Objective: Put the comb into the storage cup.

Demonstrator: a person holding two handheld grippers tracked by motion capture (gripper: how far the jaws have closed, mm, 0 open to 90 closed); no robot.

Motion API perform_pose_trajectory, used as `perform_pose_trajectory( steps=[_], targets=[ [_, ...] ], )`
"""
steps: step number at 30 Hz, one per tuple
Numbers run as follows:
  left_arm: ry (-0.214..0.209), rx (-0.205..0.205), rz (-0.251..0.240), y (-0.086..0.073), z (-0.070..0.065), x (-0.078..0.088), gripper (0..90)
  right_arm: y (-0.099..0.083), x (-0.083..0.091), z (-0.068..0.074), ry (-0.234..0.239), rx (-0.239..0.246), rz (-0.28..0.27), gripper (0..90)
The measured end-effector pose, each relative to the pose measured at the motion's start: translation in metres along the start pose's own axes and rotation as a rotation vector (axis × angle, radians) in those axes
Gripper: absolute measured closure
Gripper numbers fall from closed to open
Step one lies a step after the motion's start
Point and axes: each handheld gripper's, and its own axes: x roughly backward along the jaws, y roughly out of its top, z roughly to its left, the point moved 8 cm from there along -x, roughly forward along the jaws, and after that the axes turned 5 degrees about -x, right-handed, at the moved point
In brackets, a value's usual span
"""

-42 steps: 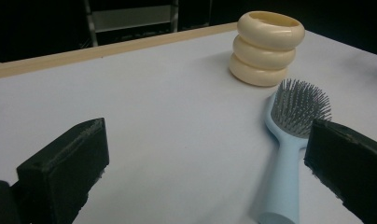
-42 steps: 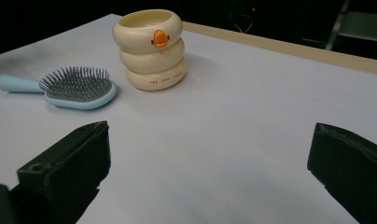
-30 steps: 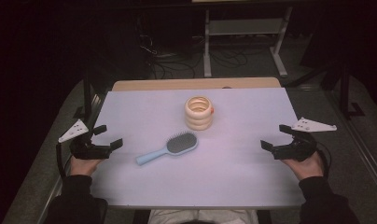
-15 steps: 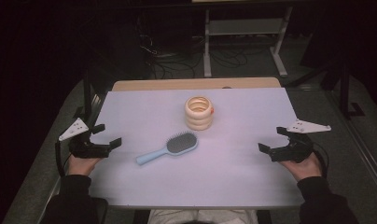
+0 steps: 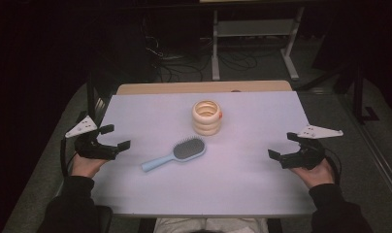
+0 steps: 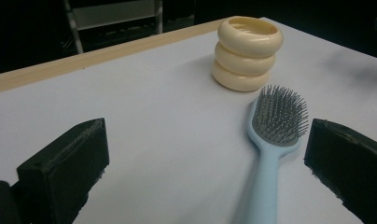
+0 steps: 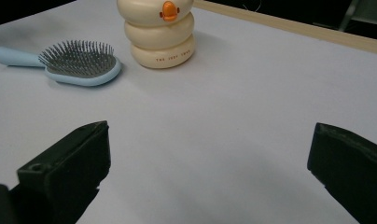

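A metal shelf frame [image 5: 252,34] stands beyond the table [image 5: 262,189].

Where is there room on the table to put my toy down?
Bare room lies between the hairbrush and the right gripper, and along the near edge of the table. The far corners are free too. It is crowded in the middle, where the brush nearly meets the cream ring-shaped holder.

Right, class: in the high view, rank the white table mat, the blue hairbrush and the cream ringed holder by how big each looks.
1. White table mat, by far the largest.
2. Blue hairbrush, longer than the holder is wide.
3. Cream ringed holder, smallest in outline, though seen from above its height is foreshortened, so this gap is unsure.
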Motion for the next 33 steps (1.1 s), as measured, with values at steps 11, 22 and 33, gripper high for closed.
perform_pose_trajectory(
  steps=[11,22,33],
  targets=[
    [-0.026,-0.059,0.024,0.015,-0.009,-0.006,0.0,-0.001,-0.001,0.000,0.001,0.003,0.006,0.0],
    [-0.061,-0.080,0.058,0.026,-0.013,-0.021,0.0,-0.001,-0.001,0.001,0.005,0.002,0.006,0.0],
    [-0.116,-0.106,0.105,0.028,-0.028,-0.041,0.0,-0.001,0.000,0.001,0.010,0.003,0.006,0.0]
  ],
)
